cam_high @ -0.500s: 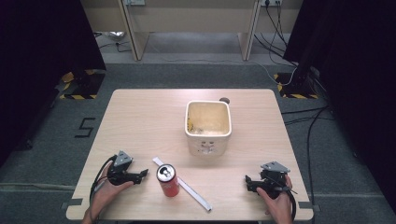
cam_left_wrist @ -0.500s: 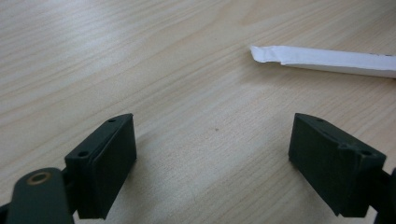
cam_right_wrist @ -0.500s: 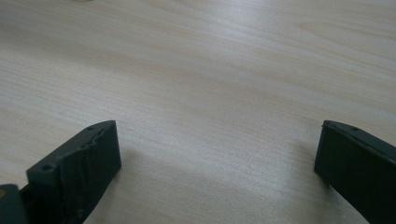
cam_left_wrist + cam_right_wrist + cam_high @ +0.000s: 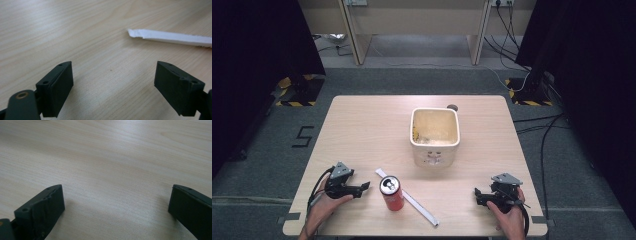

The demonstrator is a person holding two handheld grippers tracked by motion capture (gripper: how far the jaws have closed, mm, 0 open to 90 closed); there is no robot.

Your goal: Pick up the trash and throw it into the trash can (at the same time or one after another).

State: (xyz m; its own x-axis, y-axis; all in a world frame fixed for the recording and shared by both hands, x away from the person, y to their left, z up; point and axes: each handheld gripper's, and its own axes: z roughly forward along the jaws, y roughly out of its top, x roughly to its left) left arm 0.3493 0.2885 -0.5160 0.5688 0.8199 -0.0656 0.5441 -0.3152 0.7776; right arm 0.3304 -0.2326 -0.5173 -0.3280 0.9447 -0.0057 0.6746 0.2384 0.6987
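Observation:
A red drink can (image 4: 391, 193) stands upright near the table's front edge. A long white paper strip (image 4: 408, 198) lies flat and slants behind it; its torn end (image 4: 172, 37) shows ahead of the left jaws. Just left of the can, my left gripper (image 4: 362, 189) rests on the wood in a hand and points right at it. In the left gripper view, my left gripper (image 4: 113, 72) is open over bare wood. My right gripper (image 4: 477, 195) lies at the front right, pointing left. In the right gripper view, my right gripper (image 4: 117, 195) is also open, with nothing between the jaws.
A cream square tub (image 4: 435, 145) with yellowish residue inside stands at the middle of the wooden table (image 4: 362, 130). A small dark round thing (image 4: 452, 107) lies just behind it. Cables (image 4: 542, 145) trail over the floor at the right.

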